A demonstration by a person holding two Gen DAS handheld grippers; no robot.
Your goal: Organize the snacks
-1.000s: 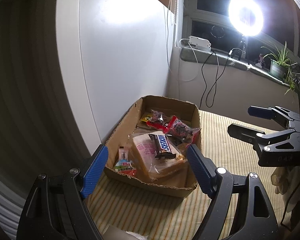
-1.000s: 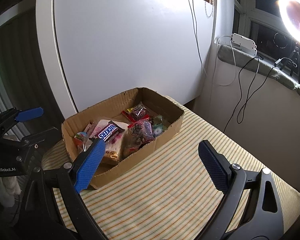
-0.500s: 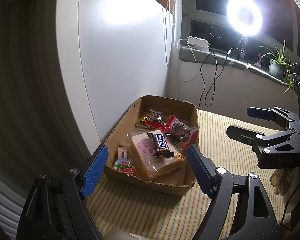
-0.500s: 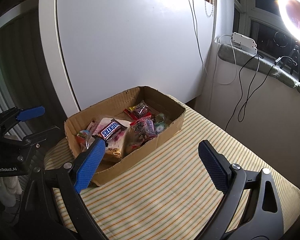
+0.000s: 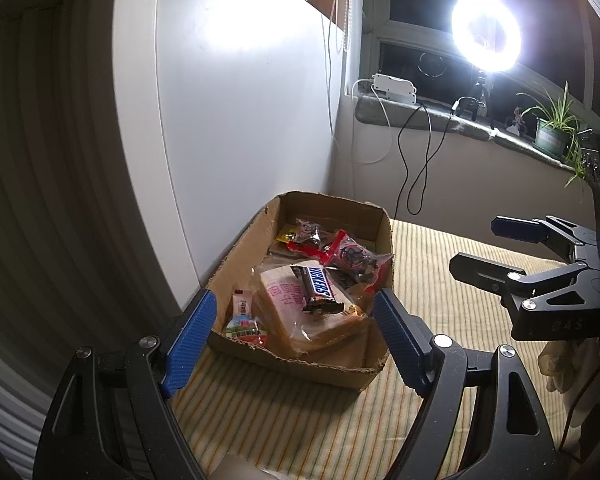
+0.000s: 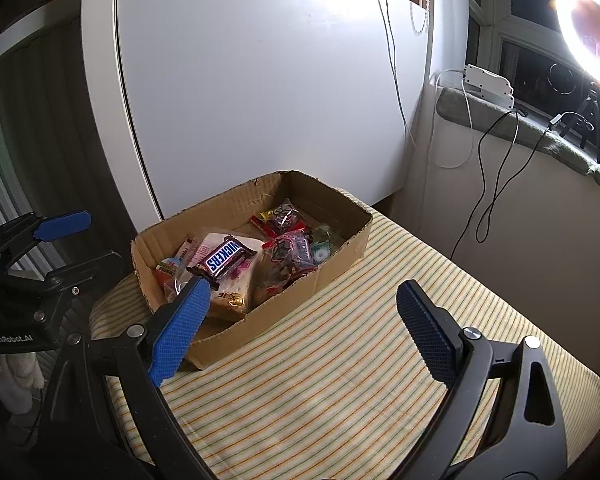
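Left wrist view: the left gripper hangs with its blue pads spread wide and nothing between them, framing the near end of a cardboard box on a striped tablecloth. In the box a Snickers bar, its name readable, lies on a clear bread pack printed with pink characters. A small pink-and-white sachet sits beside it; its print is too small to read. The right gripper shows at the right, also spread.

Right wrist view: the right gripper is released and empty over the cloth just beside the box. "SNICKERS" reads clearly. The left gripper carries "GenRobot.AI" on its body.
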